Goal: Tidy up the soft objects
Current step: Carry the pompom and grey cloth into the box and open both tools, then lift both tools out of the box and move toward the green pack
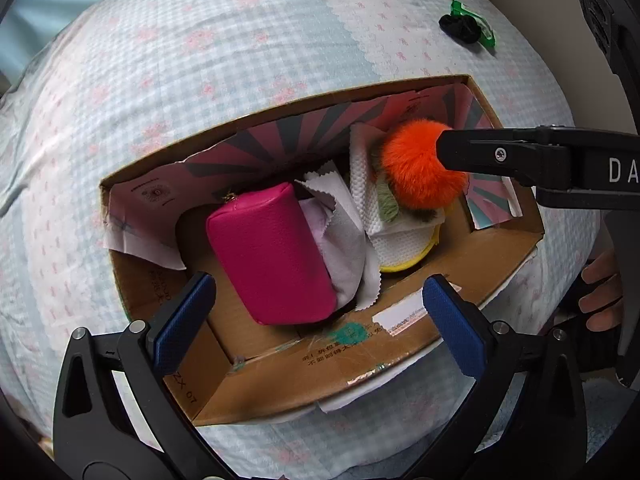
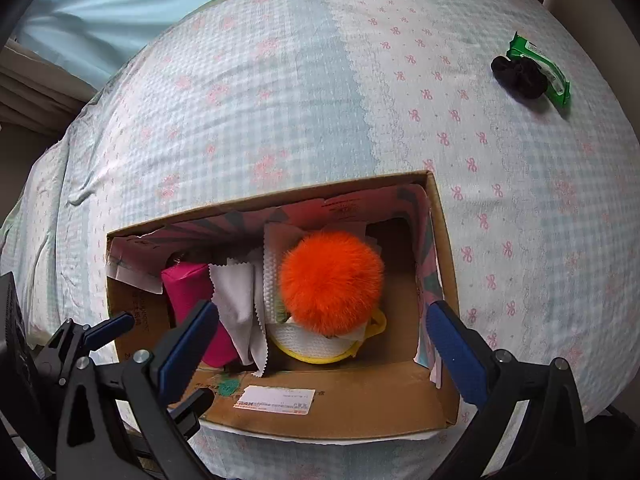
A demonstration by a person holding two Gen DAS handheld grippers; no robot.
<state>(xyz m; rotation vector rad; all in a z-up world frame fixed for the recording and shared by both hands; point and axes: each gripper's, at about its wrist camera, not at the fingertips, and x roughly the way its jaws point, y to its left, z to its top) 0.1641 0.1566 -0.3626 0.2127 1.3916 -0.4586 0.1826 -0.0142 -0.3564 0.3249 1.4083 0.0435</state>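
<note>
An open cardboard box (image 1: 400,364) (image 2: 360,404) lies on the bed. Inside it are a pink pouch (image 1: 272,256) (image 2: 188,296), a white pinked cloth (image 1: 348,240) (image 2: 236,304), a white textured pad on a yellow piece (image 1: 400,248) (image 2: 316,344) and a fluffy orange pompom (image 1: 420,164) (image 2: 330,280) on top. My left gripper (image 1: 318,320) hangs open over the pouch, touching nothing. My right gripper (image 2: 322,346) stands open above the pompom and holds nothing. In the left wrist view one of its fingers (image 1: 480,156) lies against the pompom's side.
A black scrunchie (image 1: 460,28) (image 2: 520,74) rests on a green packet (image 1: 486,34) (image 2: 556,76) at the far right of the bedsheet (image 1: 200,80) (image 2: 280,100). A person's hand (image 1: 600,292) shows at the right edge. A pale blue curtain (image 2: 100,4) hangs behind the bed.
</note>
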